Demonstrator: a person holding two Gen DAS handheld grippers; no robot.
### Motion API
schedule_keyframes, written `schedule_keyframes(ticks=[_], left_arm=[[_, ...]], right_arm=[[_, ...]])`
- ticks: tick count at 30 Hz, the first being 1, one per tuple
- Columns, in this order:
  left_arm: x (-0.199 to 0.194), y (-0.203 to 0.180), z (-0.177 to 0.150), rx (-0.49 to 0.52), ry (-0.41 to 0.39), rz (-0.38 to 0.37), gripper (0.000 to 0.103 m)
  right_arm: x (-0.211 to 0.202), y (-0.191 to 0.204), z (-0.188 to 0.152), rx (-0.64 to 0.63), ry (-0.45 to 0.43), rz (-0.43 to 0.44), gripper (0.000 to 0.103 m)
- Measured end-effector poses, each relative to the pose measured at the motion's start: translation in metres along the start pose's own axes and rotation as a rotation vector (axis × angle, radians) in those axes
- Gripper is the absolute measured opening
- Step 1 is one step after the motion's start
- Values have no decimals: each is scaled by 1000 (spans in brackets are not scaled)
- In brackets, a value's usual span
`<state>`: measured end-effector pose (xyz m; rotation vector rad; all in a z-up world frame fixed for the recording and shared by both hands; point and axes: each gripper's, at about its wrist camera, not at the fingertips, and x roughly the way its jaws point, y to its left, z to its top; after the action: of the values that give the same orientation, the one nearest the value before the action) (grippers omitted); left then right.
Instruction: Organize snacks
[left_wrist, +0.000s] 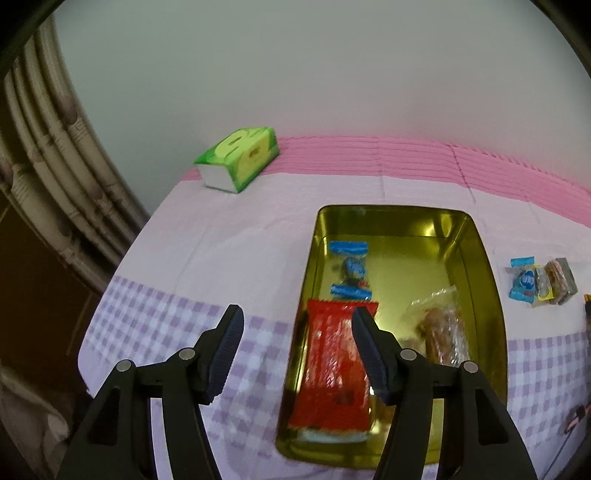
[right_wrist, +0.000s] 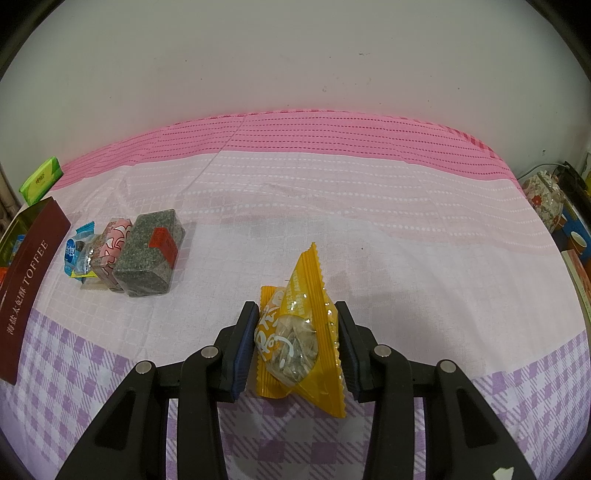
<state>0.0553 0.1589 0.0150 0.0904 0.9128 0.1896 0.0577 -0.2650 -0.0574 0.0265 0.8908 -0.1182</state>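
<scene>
The right gripper (right_wrist: 295, 332) clamps a slippery yellow packet (right_wrist: 300, 343) that may slide out, while the left gripper (left_wrist: 297, 347) hangs open and empty over the tin (left_wrist: 484, 280).

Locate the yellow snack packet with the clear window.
In the right wrist view, the yellow snack packet with a clear window sits low and centre, clamped in the right claw, above the checked tablecloth, right of the row of small wrapped snacks.

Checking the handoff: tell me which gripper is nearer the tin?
Left. The left gripper hovers over the tin; the right gripper, holding a yellow packet, is off to its side.
</scene>
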Motion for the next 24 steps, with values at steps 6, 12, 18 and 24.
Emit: schedule_keyframes(ticks=[6,12,18,24], left_arm=[[-10,13,-11,-6,-25,34,67],[-13,25,-16,-27,-35,41,68],[-12,30,-16,-44,-30,26,68],[-7,35,-15,-65,-7,15,69]], right_arm=[[-1,2,1,-4,8,-3,39],[-3,1,3,-2,52,-10,39],[-4,-2,4,15,87,-24,39],[-6,3,3,11,103,-54,35]])
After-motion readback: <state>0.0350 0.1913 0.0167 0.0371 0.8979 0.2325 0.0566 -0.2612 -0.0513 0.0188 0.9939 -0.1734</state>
